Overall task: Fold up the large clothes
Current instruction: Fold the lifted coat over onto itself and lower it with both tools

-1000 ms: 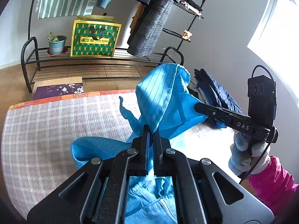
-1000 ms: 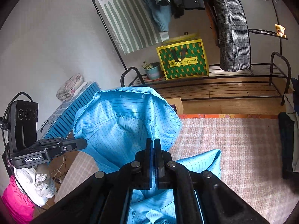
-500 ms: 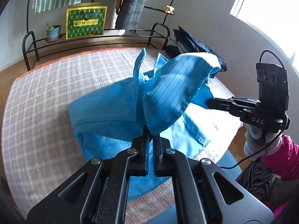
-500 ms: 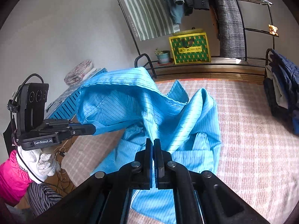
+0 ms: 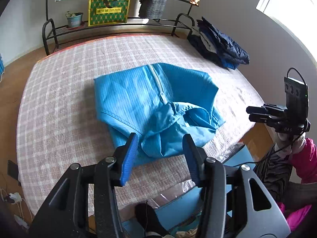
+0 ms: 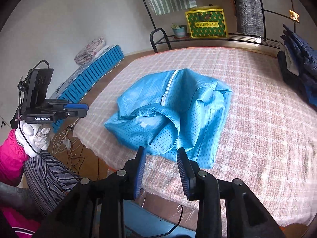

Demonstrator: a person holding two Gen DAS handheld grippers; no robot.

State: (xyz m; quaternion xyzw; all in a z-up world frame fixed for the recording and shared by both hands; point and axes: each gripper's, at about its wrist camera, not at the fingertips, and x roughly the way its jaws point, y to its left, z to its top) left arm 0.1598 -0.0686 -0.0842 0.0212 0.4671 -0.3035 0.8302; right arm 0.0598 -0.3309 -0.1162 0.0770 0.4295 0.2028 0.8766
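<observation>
Blue jacket point(image 5: 154, 103) lies folded in a heap on the checked blanket point(image 5: 59, 103), zip up; left gripper point(image 5: 159, 144) and right gripper point(image 6: 160, 158), jaws just opened and empty, hover at its near edge

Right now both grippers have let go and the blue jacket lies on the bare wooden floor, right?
Not quite. Both grippers, left and right, are open, jaws just parted, but the jacket lies on a checked blanket, not bare floor. The left wrist view shows it.
</observation>
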